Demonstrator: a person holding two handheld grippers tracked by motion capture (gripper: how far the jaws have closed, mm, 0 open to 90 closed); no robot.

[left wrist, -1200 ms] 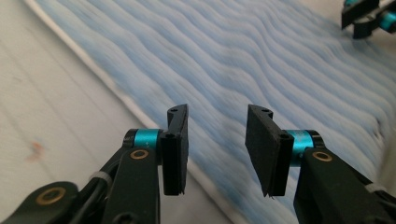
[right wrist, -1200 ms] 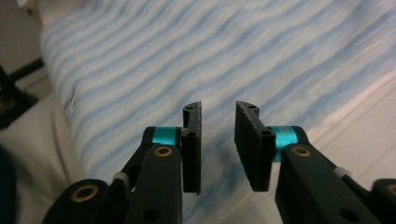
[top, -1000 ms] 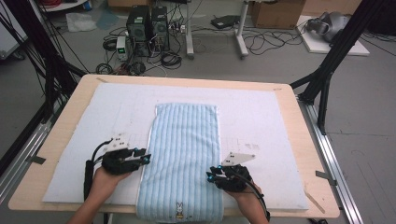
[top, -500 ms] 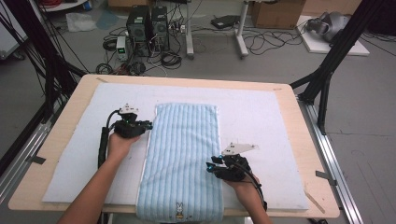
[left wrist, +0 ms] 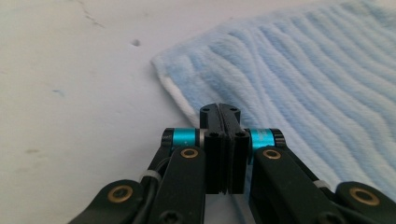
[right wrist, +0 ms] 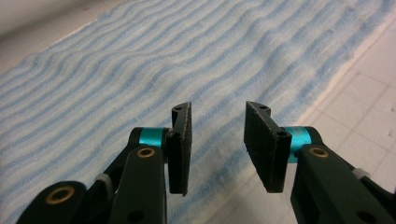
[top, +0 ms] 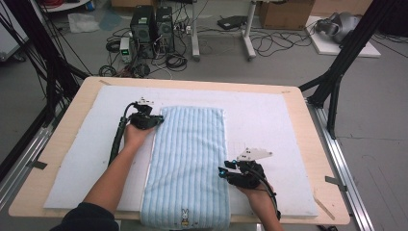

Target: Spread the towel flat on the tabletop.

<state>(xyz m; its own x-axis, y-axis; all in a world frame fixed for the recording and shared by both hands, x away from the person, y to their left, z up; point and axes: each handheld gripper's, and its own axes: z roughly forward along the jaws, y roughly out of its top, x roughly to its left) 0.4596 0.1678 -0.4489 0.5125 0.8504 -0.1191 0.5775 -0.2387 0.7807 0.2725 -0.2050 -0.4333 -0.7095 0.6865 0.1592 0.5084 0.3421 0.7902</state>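
Your left gripper (top: 155, 120), fingers pressed together, sits at the blue towel's (top: 190, 163) ten o'clock corner, while your right gripper (top: 225, 173), fingers wide, waits at its four o'clock edge, seemingly to fold it.

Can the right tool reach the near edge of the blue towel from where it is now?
Probably yes. The right tool is open at the blue towel, beside its long edge, with nothing in the way.

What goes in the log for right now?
left gripper: shut, at towel far-left corner | right gripper: open, at towel's right edge
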